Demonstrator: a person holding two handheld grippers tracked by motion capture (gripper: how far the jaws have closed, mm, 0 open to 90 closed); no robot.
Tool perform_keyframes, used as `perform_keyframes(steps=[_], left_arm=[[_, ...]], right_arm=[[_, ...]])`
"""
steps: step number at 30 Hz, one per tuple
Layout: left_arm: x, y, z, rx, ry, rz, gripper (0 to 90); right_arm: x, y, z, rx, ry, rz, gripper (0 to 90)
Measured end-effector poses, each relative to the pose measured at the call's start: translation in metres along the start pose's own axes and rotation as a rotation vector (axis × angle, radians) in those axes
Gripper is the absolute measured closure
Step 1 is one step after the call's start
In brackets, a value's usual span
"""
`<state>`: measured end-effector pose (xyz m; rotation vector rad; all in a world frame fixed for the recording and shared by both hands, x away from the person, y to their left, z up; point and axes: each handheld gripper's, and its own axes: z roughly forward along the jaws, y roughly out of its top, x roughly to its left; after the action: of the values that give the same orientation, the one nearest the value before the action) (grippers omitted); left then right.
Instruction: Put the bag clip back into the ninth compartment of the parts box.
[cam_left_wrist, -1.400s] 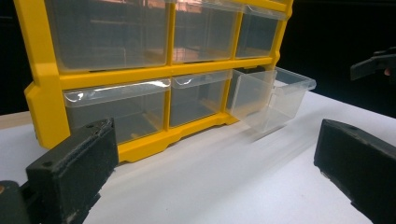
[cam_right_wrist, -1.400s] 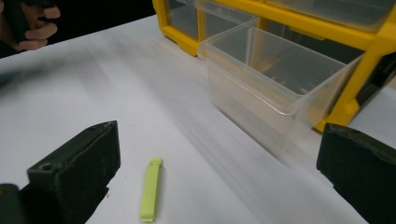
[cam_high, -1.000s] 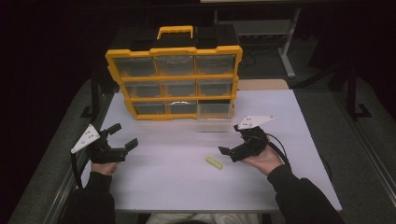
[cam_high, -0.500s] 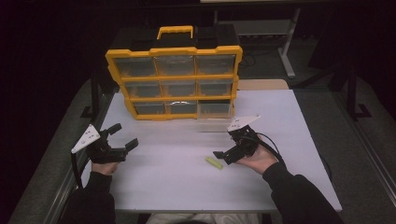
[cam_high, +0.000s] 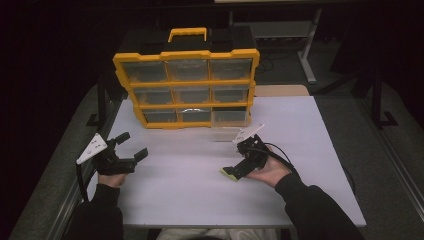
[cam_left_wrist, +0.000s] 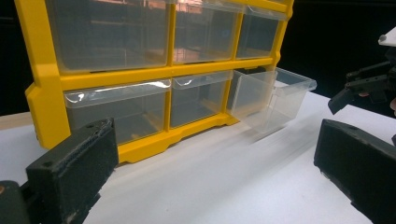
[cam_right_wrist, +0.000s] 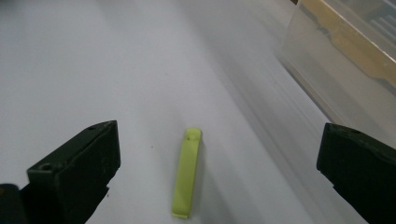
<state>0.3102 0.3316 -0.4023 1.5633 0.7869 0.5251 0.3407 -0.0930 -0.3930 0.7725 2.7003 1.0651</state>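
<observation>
Two grippers over the white table (cam_high: 320, 150), yellow drawer cabinet (cam_high: 186, 80) behind with one clear drawer (cam_left_wrist: 271, 95) pulled out. Right gripper (cam_high: 239, 169) nearer, jaws wide, straddling the lime-green strip (cam_right_wrist: 187, 171), whose long axis runs along the jaws, lying flat. Left gripper (cam_high: 131, 146) open, well apart. Since the earlier frame, right gripper has dropped toward the strip.

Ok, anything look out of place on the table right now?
One clear drawer is out of the yellow organizer, standing on the table in front of its empty bottom-right slot. A small yellow-green strip lies loose between the right gripper's open jaws. Nothing looks spilled or damaged.
</observation>
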Motion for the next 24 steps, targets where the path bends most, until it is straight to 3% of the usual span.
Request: perform_keyframes(steps=[14, 24], left_arm=[[0.0, 0.0, 0.0, -0.002, 0.0, -0.002, 0.0], [0.0, 0.0, 0.0, 0.0, 0.0, -0.001, 0.0]], right_arm=[[0.008, 0.005, 0.026, 0.111, 0.021, -0.063, 0.0], [0.009, 0.002, 0.033, 0.187, 0.039, -0.059, 0.0]])
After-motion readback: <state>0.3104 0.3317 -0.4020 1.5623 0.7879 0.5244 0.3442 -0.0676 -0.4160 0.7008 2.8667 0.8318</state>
